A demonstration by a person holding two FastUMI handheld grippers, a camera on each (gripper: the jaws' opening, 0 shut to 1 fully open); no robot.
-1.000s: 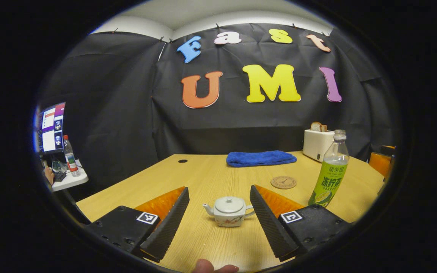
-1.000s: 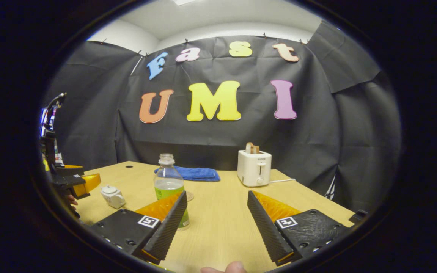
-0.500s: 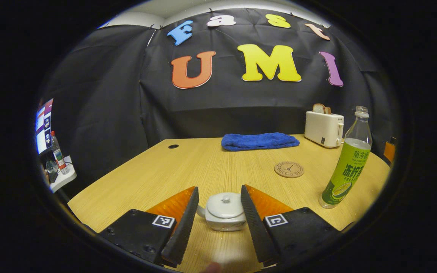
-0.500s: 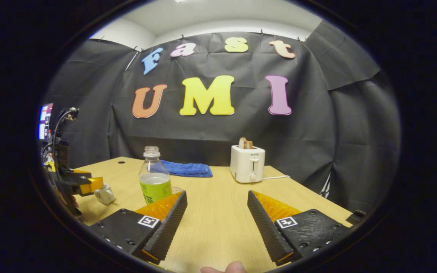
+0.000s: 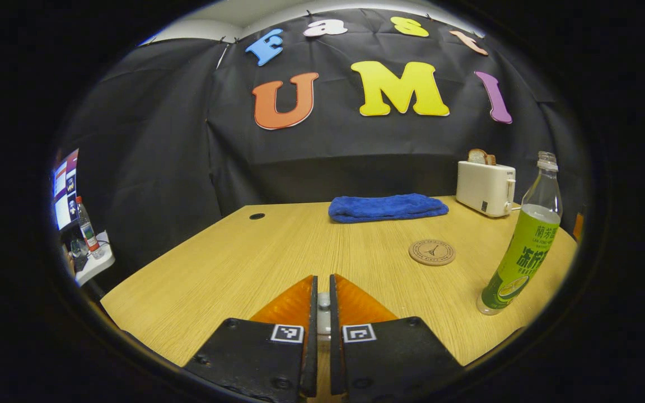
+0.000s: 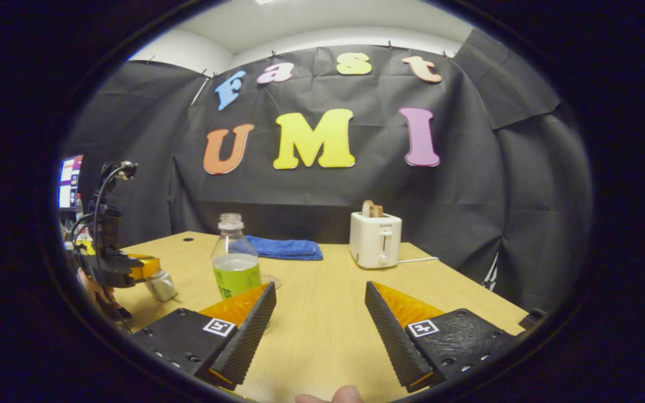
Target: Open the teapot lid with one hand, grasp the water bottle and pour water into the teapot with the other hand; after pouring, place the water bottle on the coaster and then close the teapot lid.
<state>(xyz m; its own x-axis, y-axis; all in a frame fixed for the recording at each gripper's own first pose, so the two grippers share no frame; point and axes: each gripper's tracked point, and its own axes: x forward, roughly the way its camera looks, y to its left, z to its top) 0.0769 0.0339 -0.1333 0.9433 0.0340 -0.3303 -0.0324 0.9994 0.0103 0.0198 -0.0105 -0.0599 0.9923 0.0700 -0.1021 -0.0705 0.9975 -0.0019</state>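
- White porcelain shows as a sliver between my left gripper's (image 5: pixel 322 313) fingers, which stand nearly together; I judge they are clamped on the knob of the small white teapot lid (image 5: pixel 323 303), though the contact itself is mostly hidden.
- From the right gripper view, the small white teapot (image 6: pixel 160 285) sits on the pale wooden worktop (image 6: pixel 322 313) under my left gripper (image 6: pixel 146 267).
- My right gripper (image 6: pixel 319 319) hangs with its fingers wide apart, holding nothing; the clear plastic water bottle with a green label (image 6: pixel 236 263) stands upright just beyond its left finger.
- The round brown coaster (image 5: pixel 432 252) lies bare on the worktop, near the bottle (image 5: pixel 522 246).
- Risk, as I judge it: the knob is small and smooth, so a crooked lift could let the lid slip and chip, or drag the whole light teapot up.
- Reaching for the bottle carelessly could tip it; it is tall and uncapped.
- Against half a second ago, my left fingers have gone from flanking the teapot to almost meeting over the lid; my right gripper has barely shifted.
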